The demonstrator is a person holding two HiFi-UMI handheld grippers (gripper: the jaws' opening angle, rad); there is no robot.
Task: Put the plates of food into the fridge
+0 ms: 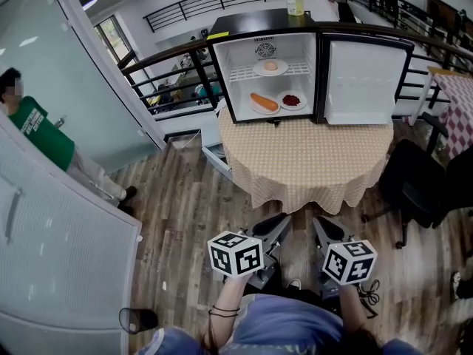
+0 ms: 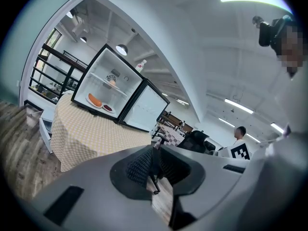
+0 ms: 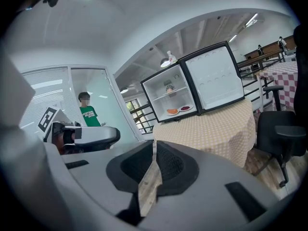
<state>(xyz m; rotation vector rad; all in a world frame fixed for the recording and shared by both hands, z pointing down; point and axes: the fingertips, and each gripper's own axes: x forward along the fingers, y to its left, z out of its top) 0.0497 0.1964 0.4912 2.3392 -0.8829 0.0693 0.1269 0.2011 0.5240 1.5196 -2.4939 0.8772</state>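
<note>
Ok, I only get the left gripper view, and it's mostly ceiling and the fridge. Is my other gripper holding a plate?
Observer: No. The right gripper has its jaws shut together with nothing between them.
Operator: Is anybody standing on my left side?
Observer: Yes, a person in a green shirt stands off to your left, beside the glass wall.
Operator: Are any plates on the table?
Observer: The head view shows the whole table top: only its checked cloth, no plate.
</note>
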